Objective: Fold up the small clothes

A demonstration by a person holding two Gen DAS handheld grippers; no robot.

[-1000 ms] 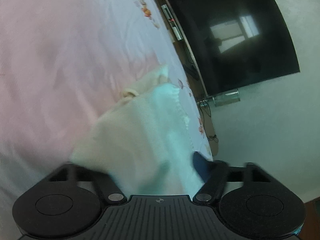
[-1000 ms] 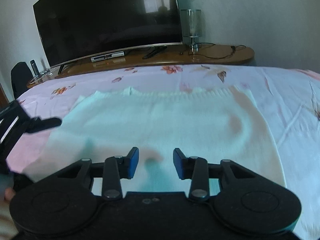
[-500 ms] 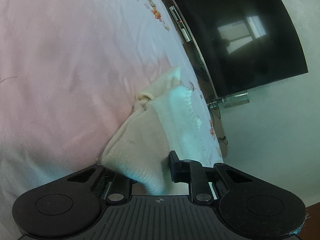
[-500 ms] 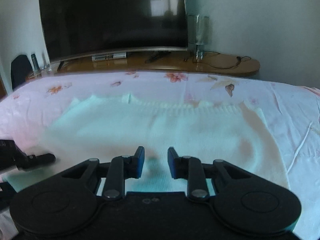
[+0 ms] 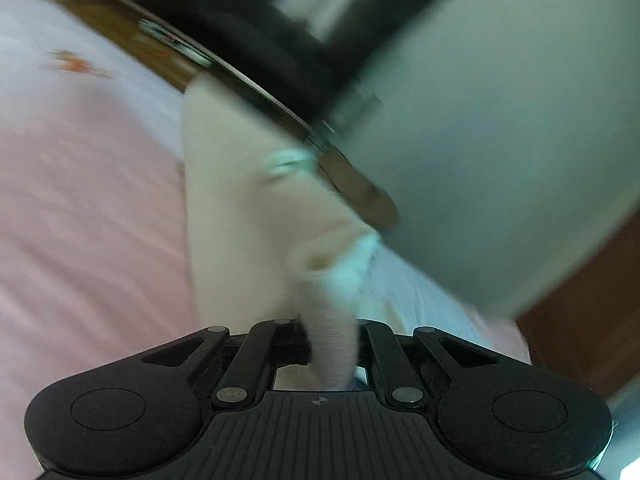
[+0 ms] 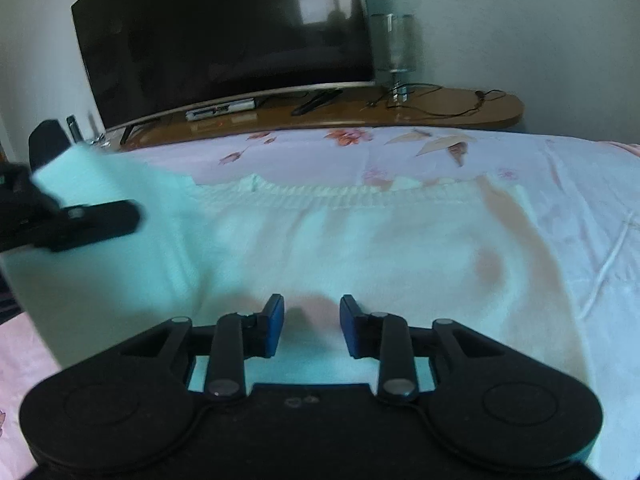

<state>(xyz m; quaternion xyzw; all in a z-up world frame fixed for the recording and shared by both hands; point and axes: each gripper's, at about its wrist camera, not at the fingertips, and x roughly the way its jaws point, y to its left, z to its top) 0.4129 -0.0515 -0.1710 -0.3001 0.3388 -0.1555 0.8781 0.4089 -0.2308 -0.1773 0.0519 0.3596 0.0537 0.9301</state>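
From the left wrist view, the left tool point(image 5: 330, 354) is clamped on a bunched edge of the pale cream knitted sweater point(image 5: 240, 216), which rises from the pink floral bedsheet point(image 5: 88, 208) in a soft, blurred peak. The step in hand looks like the first side fold: the lifted side being carried over the body.

From the right wrist view, the right tool point(image 6: 311, 330) rests with its blue pads point(image 6: 275, 326) apart, low over the sweater's point(image 6: 360, 248) near edge, holding nothing. The garment lies flat on the bed, ribbed hem far side. Next, the raised flap needs laying across evenly, without dragging the limp knit.
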